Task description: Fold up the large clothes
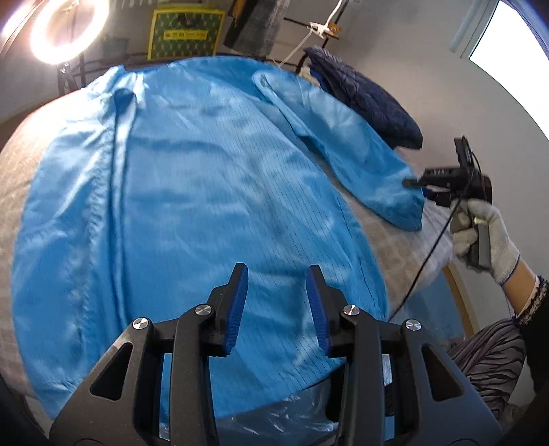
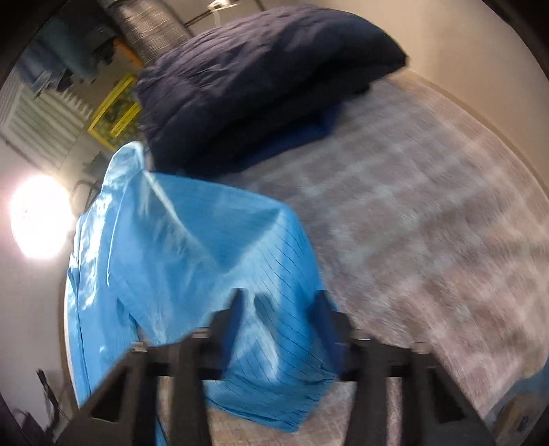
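A large light-blue coat point(image 1: 192, 192) lies spread flat on a grey checked bed cover point(image 1: 387, 240). My left gripper point(image 1: 277, 274) is open and empty above the coat's lower hem. The coat's right sleeve point(image 1: 350, 151) stretches to the right, and my right gripper point(image 1: 417, 182) is at its cuff. In the blurred right wrist view the sleeve cuff point(image 2: 260, 274) lies between the fingers of my right gripper point(image 2: 279, 302), which stand wide apart with cloth draped over and between them.
A dark navy quilted bundle point(image 1: 363, 99) point(image 2: 260, 79) lies at the far right corner of the bed. A ring light point(image 1: 67, 29) glows at the far left. The bed cover point(image 2: 429, 212) runs on to the right of the sleeve. Clear plastic point(image 1: 284, 418) hangs below the near edge.
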